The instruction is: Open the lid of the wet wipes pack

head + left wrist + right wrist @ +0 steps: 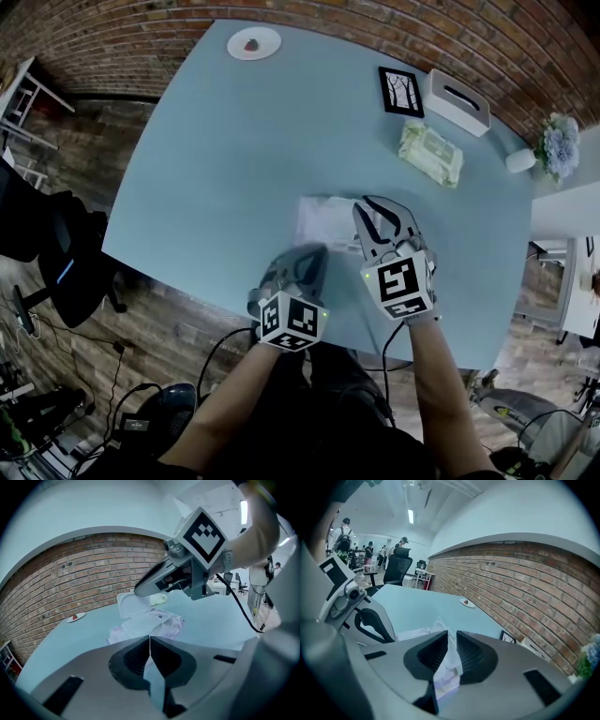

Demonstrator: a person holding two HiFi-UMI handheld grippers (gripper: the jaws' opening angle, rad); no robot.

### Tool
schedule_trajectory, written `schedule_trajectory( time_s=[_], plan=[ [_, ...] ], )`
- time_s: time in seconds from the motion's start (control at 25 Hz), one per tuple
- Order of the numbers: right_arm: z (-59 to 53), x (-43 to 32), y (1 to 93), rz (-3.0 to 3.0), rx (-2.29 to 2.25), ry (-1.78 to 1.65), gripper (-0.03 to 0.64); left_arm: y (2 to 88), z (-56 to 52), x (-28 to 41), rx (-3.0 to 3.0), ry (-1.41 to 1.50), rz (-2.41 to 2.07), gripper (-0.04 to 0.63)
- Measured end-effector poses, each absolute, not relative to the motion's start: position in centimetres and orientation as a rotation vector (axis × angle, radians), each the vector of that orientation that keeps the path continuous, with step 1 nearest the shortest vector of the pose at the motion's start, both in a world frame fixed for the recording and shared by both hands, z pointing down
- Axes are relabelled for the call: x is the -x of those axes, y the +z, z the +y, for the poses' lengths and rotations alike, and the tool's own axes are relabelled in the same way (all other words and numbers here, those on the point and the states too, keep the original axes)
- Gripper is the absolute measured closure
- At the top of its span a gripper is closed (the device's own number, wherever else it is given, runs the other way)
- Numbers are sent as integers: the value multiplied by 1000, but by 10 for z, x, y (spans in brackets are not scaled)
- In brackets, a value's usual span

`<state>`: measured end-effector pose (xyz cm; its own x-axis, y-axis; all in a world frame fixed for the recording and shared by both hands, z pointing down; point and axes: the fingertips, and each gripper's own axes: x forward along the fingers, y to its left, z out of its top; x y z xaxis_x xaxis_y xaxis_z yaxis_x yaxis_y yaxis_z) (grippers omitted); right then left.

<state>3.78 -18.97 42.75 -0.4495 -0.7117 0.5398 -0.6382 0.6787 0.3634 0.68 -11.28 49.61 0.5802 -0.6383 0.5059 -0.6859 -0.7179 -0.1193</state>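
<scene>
Blue table [234, 141], near edge: my left gripper [150, 639] is closed on nothing, at the near-left end of the wet wipes pack [323, 220]. Its white lid [132, 604] stands flipped up. My right gripper [452, 637] is at the lid, jaws slightly apart, lid edge in the gap.

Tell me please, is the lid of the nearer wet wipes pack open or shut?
Open: the white lid stands flipped up off the pack.

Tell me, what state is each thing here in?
Wet wipes pack: flat on the table, opened.
Lid: flipped up, standing open.
Left gripper: jaws together.
Right gripper: jaws slightly apart, lid between them.
Plate: holding one small red thing.
</scene>
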Motion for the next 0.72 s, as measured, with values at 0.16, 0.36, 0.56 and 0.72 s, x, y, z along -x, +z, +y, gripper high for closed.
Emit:
schedule_trajectory(
  time_s=[0.16,0.36,0.56,0.72],
  plan=[
    [-194,-37,428,-2205,-1035,-141,561,495,-113,-4,-2716,809,-1144,583],
    [-198,-37,429,-2204,-1033,-138,561,495,-111,-4,-2717,803,-1142,583],
    [-203,-38,430,-2206,-1037,-131,560,495,-113,-3,-2718,797,-1139,583],
    [-205,-37,431,-2211,-1042,-128,559,495,-112,-3,-2715,796,-1143,583]
  ],
)
